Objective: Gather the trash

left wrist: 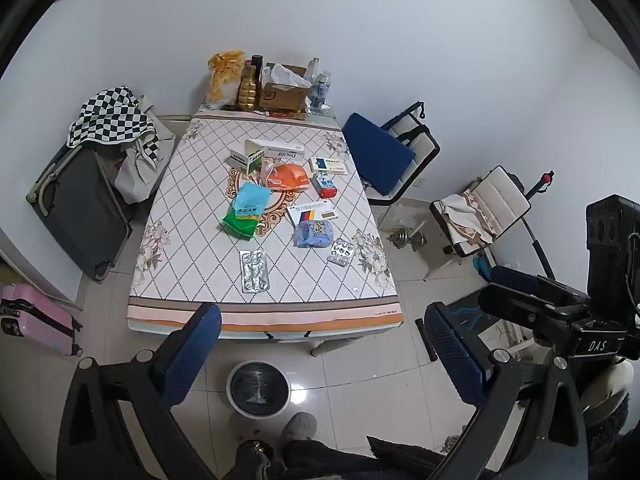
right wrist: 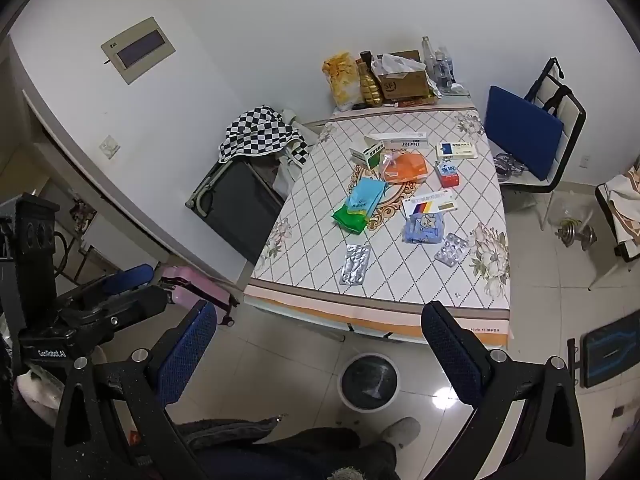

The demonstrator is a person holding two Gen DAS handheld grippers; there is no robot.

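Bare tile fronts the table (left wrist: 192, 300); both grippers (left wrist: 320, 344) (right wrist: 320, 340) spread, empty.

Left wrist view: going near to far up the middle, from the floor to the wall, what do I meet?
Round white trash bin with black liner → silver foil blister pack → green and light-blue plastic packets → orange wrapper → brown cardboard box.

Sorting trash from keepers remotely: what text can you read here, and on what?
"Doctor": long white box, printed upside down.
"SF": cardboard box at the table's far end.
"DAS": right gripper body.
"GenRobot.AI": left gripper body.
Medicine boxes, blue packet: Chinese print, too small to read.
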